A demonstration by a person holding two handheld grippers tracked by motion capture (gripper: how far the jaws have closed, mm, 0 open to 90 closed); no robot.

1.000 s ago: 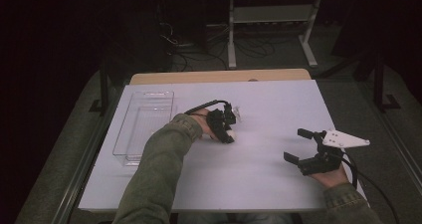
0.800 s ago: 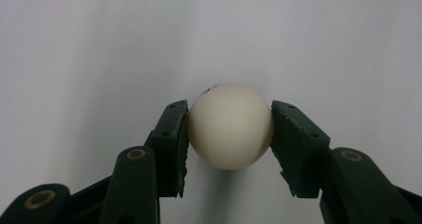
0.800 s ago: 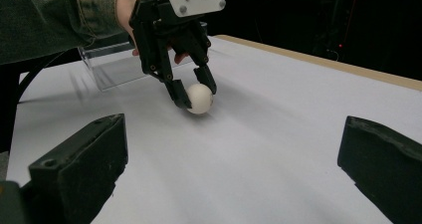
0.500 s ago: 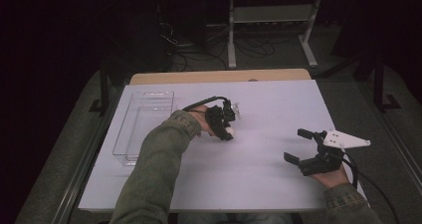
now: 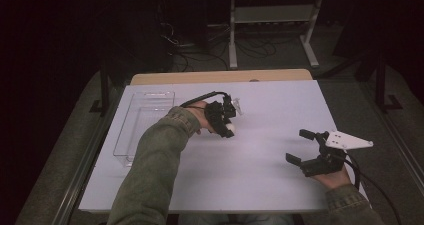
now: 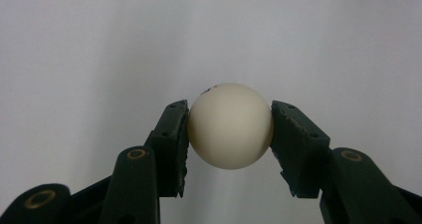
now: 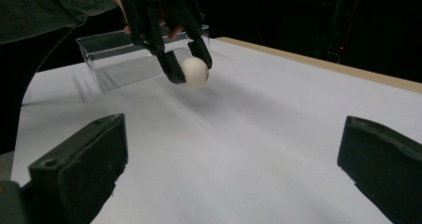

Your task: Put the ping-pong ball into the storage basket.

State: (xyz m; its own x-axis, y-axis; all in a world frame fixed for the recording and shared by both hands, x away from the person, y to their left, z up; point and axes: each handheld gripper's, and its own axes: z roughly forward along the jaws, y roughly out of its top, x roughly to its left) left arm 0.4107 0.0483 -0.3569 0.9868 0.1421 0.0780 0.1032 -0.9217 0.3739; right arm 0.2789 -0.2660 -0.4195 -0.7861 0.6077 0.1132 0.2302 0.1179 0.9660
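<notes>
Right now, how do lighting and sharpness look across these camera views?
High view: dim, the room beyond the white table nearly black. Left gripper view: evenly lit, the cream round ball sharp between the left tool jaws. Right gripper view: the clear plastic tray slightly soft, the right tool jaws dark in front.

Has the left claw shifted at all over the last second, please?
Barely: the left claw, shut on the white ball, sits about as far right of the clear tray as before.

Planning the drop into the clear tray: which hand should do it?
Left. Its tool already clamps the white ball near the clear plastic tray; the right tool sits open, farther away.
</notes>
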